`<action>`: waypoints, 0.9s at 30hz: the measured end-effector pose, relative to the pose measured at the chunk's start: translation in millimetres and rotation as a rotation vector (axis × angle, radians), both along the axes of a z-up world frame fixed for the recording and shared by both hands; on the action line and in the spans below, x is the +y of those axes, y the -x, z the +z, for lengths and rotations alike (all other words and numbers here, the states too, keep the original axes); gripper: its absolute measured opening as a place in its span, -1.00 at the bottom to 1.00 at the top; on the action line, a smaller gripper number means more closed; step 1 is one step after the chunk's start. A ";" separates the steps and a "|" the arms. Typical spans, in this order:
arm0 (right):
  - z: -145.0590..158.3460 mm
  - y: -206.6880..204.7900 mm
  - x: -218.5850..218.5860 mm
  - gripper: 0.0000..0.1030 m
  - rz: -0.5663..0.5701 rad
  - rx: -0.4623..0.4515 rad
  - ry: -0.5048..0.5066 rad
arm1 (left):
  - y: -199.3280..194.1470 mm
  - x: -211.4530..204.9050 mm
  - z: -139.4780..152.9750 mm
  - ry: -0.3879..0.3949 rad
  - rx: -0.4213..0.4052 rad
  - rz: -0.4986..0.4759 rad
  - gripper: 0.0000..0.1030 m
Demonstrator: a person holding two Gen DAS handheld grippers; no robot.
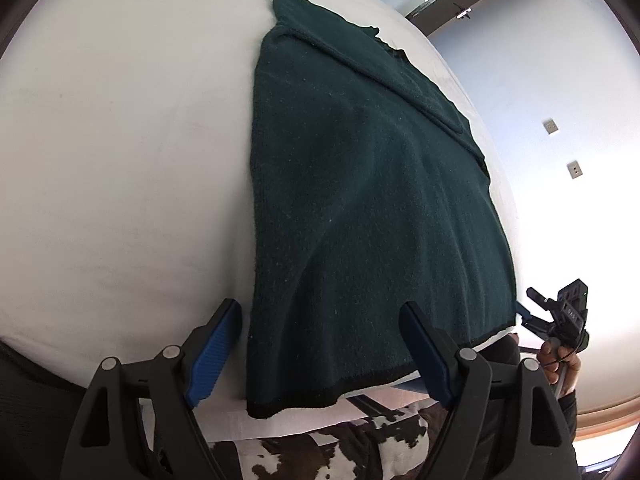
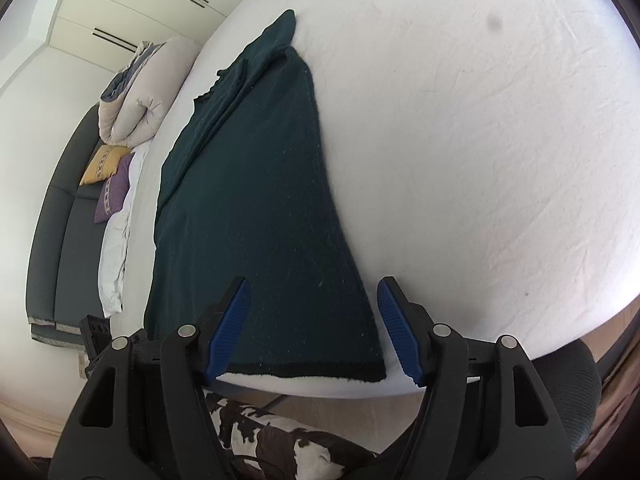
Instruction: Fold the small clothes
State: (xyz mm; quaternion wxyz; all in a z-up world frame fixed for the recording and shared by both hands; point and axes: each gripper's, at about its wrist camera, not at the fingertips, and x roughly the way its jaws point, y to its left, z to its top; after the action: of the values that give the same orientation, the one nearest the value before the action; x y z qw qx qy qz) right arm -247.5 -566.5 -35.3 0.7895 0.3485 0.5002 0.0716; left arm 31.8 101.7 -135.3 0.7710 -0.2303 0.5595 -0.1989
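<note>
My left gripper [image 1: 320,344] and right gripper [image 2: 314,322] both hang with fingers spread and empty over the near hem of the dark green garment [image 1: 360,200]. It lies flat on the white bed [image 2: 480,140], long axis running away from me, sleeves folded in at the far end.

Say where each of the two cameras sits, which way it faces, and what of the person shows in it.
Left wrist: on the left tongs, looking down over the green garment's near hem; the open jaws straddle its left corner, and the right tongs show in a hand.
Right wrist: on the right tongs, open over the garment's right corner.
Shared: the garment and the white bed.
</note>
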 end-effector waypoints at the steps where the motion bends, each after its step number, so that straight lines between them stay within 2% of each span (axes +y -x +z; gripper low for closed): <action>1: -0.1 3.0 0.8 0.26 0.006 0.002 -0.003 | -1.1 4.0 -1.6 0.024 0.011 0.013 0.52; 10: -8.6 15.2 -10.5 0.24 -0.018 0.012 -0.126 | -5.4 4.8 -6.6 0.086 0.079 -0.007 0.24; 13: -9.4 16.4 -12.5 0.24 -0.016 0.014 -0.145 | -4.6 10.6 -12.2 0.109 0.103 0.018 -0.06; 15: -9.4 17.8 -14.4 0.20 -0.016 0.018 -0.150 | -3.5 13.9 -13.6 0.100 0.112 0.025 -0.37; 20: -11.2 19.6 -18.3 0.03 -0.024 0.031 -0.158 | -1.0 15.8 -13.8 0.081 0.119 0.013 -0.73; 24: -14.4 19.3 -19.2 -0.16 -0.007 0.047 -0.157 | -0.2 8.9 -7.8 0.035 0.101 -0.012 -0.79; 26: -17.2 18.9 -21.1 -0.33 -0.010 0.055 -0.165 | 0.3 9.3 -5.0 0.034 0.097 -0.014 -0.80; 27: -18.7 19.0 -22.4 -0.33 -0.012 0.055 -0.174 | 1.1 10.3 -4.7 0.035 0.097 -0.013 -0.80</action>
State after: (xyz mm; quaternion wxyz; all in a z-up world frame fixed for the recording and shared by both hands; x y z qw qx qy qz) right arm -266.5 -588.9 -54.0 0.7425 0.4207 0.5114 0.1007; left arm 30.8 111.9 -139.9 0.7375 -0.2494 0.5940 -0.2025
